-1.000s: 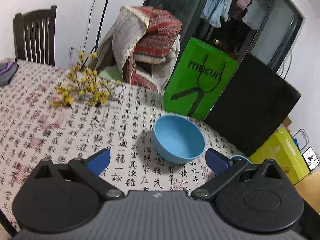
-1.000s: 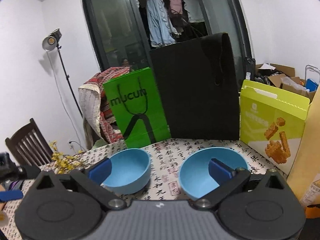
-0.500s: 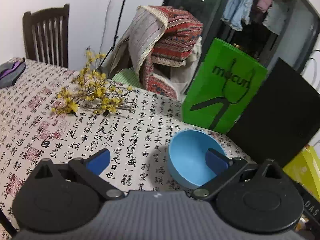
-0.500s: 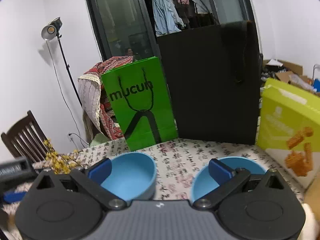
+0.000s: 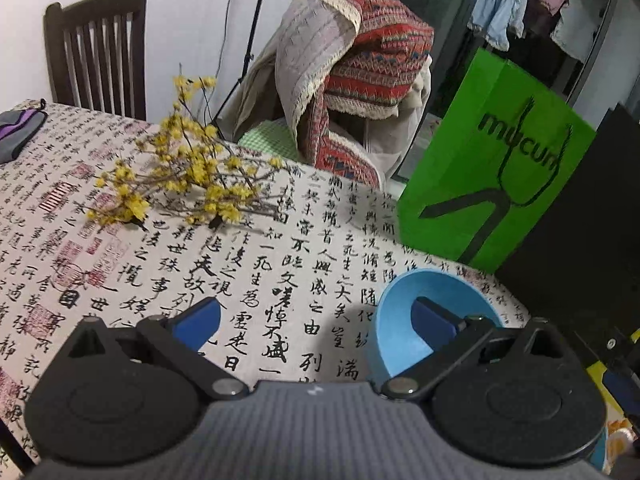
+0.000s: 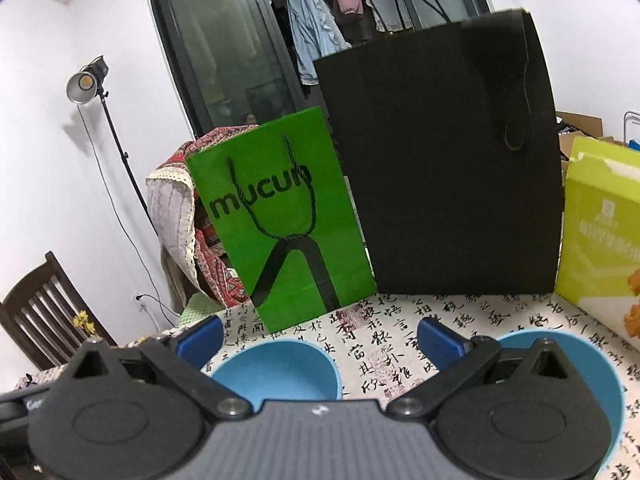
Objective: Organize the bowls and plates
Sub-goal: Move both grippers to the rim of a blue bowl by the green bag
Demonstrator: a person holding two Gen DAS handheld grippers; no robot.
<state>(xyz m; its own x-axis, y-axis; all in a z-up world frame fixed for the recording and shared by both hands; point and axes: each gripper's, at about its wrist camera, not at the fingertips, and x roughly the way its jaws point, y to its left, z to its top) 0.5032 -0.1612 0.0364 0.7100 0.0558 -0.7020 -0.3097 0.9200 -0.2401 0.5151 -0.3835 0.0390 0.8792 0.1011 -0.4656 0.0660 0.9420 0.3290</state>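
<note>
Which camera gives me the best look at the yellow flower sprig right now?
The left wrist view. The flower sprig lies whole on the tablecloth, unblocked, ahead of the open left gripper. The right wrist view catches only a small yellow tuft at its left edge, by the chair.

1. Table (image 5: 280,248), covered by a cloth printed with black calligraphy and red seals.
2. Two blue bowls: left bowl (image 6: 276,372), right bowl (image 6: 596,368).
3. Yellow flower sprig (image 5: 180,176).
4. Green "mucun" bag (image 6: 280,224), upright.
5. Black bag (image 6: 444,160), upright.
6. Yellow-green box (image 6: 600,232).
7. Purple-grey pouch (image 5: 18,132).
</note>
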